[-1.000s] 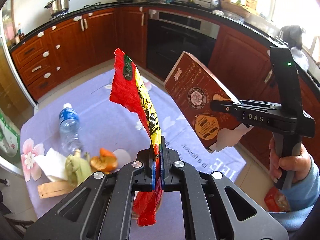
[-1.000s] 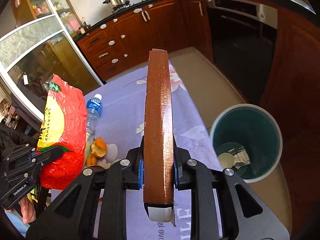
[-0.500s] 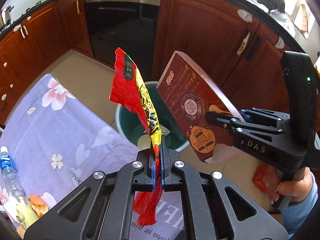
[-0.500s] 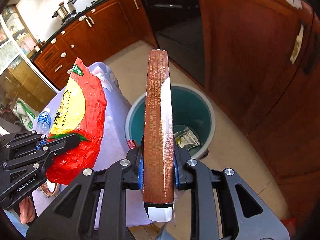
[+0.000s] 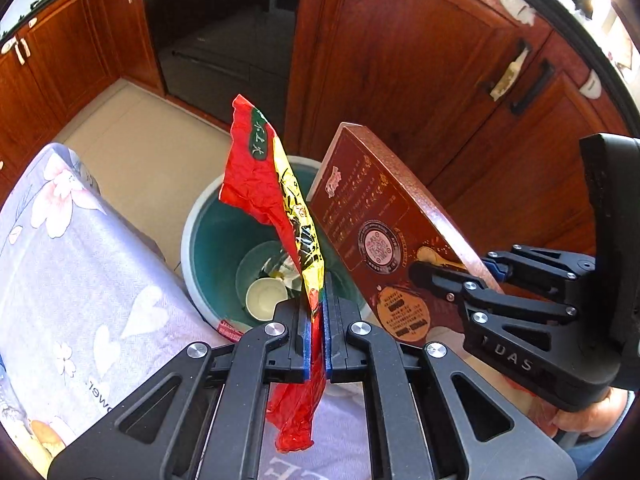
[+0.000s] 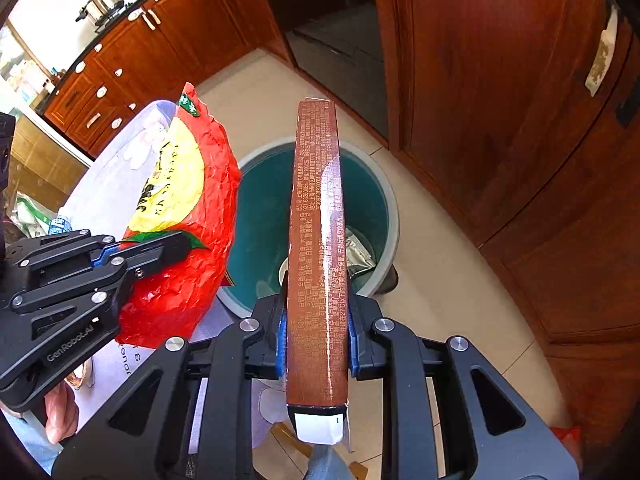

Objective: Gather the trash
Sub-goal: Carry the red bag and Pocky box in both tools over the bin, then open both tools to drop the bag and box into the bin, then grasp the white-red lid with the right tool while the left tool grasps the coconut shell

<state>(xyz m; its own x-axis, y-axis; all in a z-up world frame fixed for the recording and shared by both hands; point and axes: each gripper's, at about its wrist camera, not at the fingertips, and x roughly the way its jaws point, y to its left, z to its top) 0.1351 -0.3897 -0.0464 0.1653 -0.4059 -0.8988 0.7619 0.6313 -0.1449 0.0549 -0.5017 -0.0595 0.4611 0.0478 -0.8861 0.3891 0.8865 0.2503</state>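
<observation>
My left gripper (image 5: 316,312) is shut on a crumpled red and yellow snack bag (image 5: 276,184), held upright over the near rim of a teal trash bin (image 5: 200,240). My right gripper (image 6: 316,320) is shut on a flat brown carton (image 6: 318,240), held edge-up above the bin (image 6: 260,216). In the left wrist view the carton (image 5: 372,224) and the right gripper (image 5: 452,276) stand just right of the bag. In the right wrist view the bag (image 6: 188,208) and the left gripper (image 6: 176,244) are at the left. The bin holds a paper cup (image 5: 266,298) and a wrapper (image 6: 358,254).
A table with a lilac flowered cloth (image 5: 80,280) lies left of the bin, with food scraps (image 5: 40,440) at its near corner. Wooden cabinets (image 5: 420,80) and a dark oven (image 5: 224,32) stand behind the bin. The floor is beige tile (image 6: 440,280).
Both grippers, with bag and carton, have swung from over the table to over the bin and moved closer to it. Both stay shut.
</observation>
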